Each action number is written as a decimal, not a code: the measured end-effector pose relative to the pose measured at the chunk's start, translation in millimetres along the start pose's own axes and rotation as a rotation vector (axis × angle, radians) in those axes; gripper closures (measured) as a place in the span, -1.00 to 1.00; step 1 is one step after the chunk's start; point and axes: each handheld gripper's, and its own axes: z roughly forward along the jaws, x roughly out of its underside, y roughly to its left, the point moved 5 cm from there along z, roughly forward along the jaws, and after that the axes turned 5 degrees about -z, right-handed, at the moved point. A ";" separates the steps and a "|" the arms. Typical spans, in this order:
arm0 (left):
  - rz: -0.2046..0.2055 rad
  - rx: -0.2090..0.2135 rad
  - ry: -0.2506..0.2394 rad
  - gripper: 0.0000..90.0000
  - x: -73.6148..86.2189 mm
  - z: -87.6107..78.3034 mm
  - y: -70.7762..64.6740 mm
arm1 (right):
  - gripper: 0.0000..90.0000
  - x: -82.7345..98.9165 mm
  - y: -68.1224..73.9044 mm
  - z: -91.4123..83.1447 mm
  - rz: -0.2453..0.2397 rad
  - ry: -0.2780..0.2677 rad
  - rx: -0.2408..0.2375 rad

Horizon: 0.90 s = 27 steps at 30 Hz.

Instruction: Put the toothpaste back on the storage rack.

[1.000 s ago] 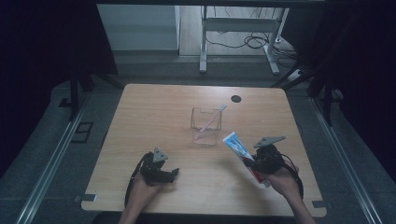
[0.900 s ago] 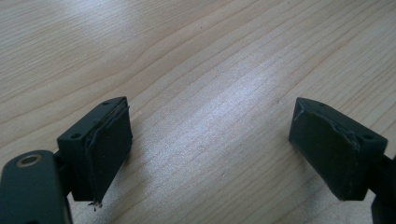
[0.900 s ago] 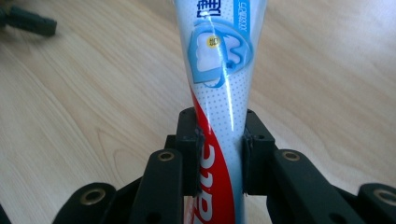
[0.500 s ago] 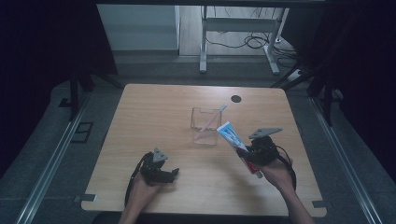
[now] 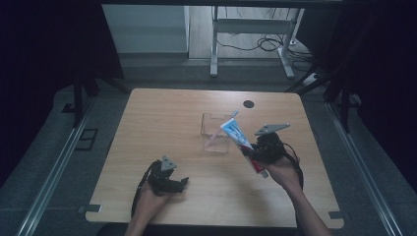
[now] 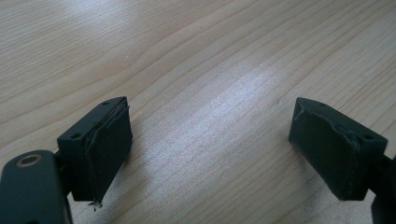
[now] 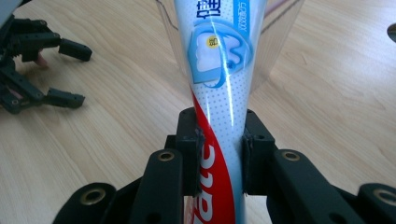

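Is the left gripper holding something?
No, the left gripper is open, with bare table between its jaws.

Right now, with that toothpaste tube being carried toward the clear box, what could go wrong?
The right gripper pinches the toothpaste tube low down, so its long free end could sway and knock the rim of the clear container. That container looks light and may slide or tip. A stick-like item already leans inside and could get in the tube's way.

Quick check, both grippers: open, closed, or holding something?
Left gripper: open, nothing between its jaws, resting low on the table.
Right gripper: closed on the toothpaste tube, held near the clear container.
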 end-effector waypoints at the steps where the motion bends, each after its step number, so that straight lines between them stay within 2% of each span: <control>1: 0.000 0.000 0.000 -0.70 0.0 0.0 0.0 | 0.62 -2.9 0.4 1.3 0.000 0.000 -0.001; 27: 0.000 -0.001 -0.001 -0.70 0.0 0.1 0.0 | 0.62 -54.4 -2.7 33.1 0.003 -0.021 -0.023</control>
